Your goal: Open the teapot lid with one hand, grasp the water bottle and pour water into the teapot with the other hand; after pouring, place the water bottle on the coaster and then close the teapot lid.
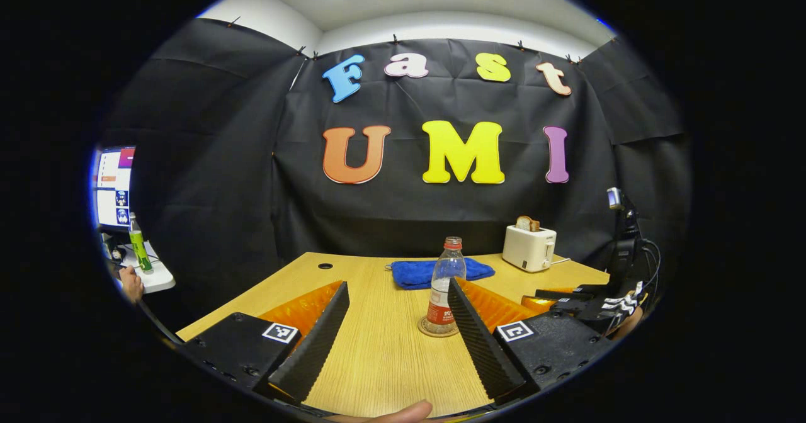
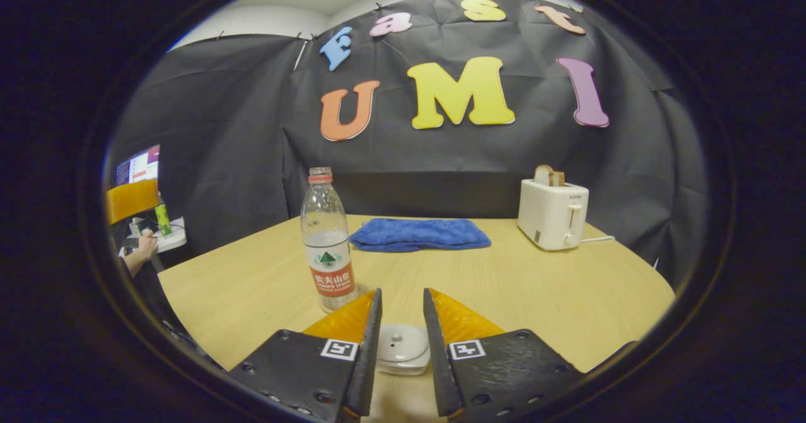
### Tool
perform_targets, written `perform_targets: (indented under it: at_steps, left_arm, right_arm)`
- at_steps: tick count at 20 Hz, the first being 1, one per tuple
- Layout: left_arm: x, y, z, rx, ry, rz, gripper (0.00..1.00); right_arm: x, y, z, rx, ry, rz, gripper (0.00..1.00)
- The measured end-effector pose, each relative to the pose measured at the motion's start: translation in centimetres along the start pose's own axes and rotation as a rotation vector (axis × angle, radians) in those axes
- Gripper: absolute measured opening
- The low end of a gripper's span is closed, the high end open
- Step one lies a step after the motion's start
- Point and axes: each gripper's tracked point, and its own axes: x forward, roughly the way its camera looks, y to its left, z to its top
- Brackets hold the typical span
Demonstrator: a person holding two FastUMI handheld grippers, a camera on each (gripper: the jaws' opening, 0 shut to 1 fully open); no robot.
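- Standing upright on the wooden counter (image 1: 378, 347), the water bottle (image 1: 444, 287) rests on a round coaster (image 1: 437, 330); in the left gripper view it lies ahead of the left gripper (image 1: 400, 328), close to the inner edge of the finger on the right of that view.
- Left gripper fingers (image 1: 318, 335) are spread wide apart and hold nothing; bare counter shows between them.
- The bottle is clear, with a red cap and a red-and-white label, and holds some water.
- In the right gripper view, the right gripper (image 2: 402, 332) sits low over the counter with its fingers (image 2: 368, 347) a narrow gap apart.
- Between those fingers lies a white lid (image 2: 403, 347) with a small knob on top; whether the fingers press on it cannot be told, as a thin gap seems to show on each side.
- The teapot's body below the lid is hidden by the fingers.
- From the right gripper view the water bottle (image 2: 326, 247) stands just beyond and to the left of the gripper's left-hand finger.
- A folded blue towel (image 2: 419, 234) lies farther back on the counter, and a white toaster (image 2: 553, 212) with bread in its slots stands at the back right.
- The right gripper (image 1: 598, 306) also shows at the right edge of the left gripper view.
- At the far left, a hand (image 2: 146, 245) rests by a small white table with a green bottle (image 2: 164, 219), beside a lit screen (image 1: 113, 187).
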Motion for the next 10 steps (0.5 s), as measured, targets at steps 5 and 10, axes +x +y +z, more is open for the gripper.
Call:
perform_targets:
  at_steps: [5,10]
  left_arm:
    - [-0.4,-0.9,0.3,0.028,0.005,-0.010,0.99]
    - [-0.7,-2.4,0.8,0.065,0.004,-0.004,0.98]
  right_arm:
    - [-3.8,-0.7,3.1,-0.032,-0.061,0.004,0.67]
    - [-7.3,-3.6,5.3,-0.058,-0.110,-0.088,0.96]
